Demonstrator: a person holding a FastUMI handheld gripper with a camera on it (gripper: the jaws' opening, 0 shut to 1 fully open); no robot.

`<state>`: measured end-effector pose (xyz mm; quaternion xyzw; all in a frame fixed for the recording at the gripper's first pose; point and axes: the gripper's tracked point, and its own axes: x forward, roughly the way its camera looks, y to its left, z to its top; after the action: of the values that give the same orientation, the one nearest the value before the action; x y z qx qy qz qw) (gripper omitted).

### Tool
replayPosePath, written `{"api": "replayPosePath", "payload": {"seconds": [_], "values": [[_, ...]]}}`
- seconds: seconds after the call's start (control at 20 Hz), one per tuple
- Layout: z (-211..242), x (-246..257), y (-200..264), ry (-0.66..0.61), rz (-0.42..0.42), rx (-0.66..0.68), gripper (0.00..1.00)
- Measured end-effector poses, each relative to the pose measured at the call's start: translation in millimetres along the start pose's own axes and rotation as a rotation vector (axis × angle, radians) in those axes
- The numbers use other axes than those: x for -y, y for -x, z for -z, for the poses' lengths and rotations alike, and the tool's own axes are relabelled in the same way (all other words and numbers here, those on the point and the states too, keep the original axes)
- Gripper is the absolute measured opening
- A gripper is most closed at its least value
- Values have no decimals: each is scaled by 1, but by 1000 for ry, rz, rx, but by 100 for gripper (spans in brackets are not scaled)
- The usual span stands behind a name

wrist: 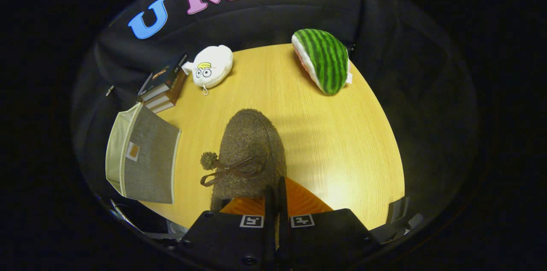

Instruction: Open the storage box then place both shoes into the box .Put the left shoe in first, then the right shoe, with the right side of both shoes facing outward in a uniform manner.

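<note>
A brown fuzzy shoe (252, 147) with a bow and a pompom hangs just ahead of my fingers, toe pointing away over the round wooden table (342, 142). My gripper (275, 196) is shut on the shoe's heel end, with both fingers pressed close together on its rim. The grey fabric storage box (147, 162) stands to the left of the shoe at the table's edge. A cream panel (117, 151) shows along the box's far left side. I cannot tell whether the box's inside holds anything.
Beyond the box lies a stack of books (164, 87). A white plush toy (211, 68) sits next to the books. A watermelon plush (324, 59) rests at the table's far right edge. Bare tabletop lies to the right of the shoe.
</note>
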<state>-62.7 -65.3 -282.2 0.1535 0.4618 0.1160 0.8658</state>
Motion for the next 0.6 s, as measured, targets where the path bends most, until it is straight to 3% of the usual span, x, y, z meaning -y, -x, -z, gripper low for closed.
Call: {"api": "replayPosePath", "payload": {"seconds": [0.4, 0.6], "values": [[-48, -135, 49, 75, -139, 55, 8], [-46, -219, 58, 23, -233, 23, 8]]}}
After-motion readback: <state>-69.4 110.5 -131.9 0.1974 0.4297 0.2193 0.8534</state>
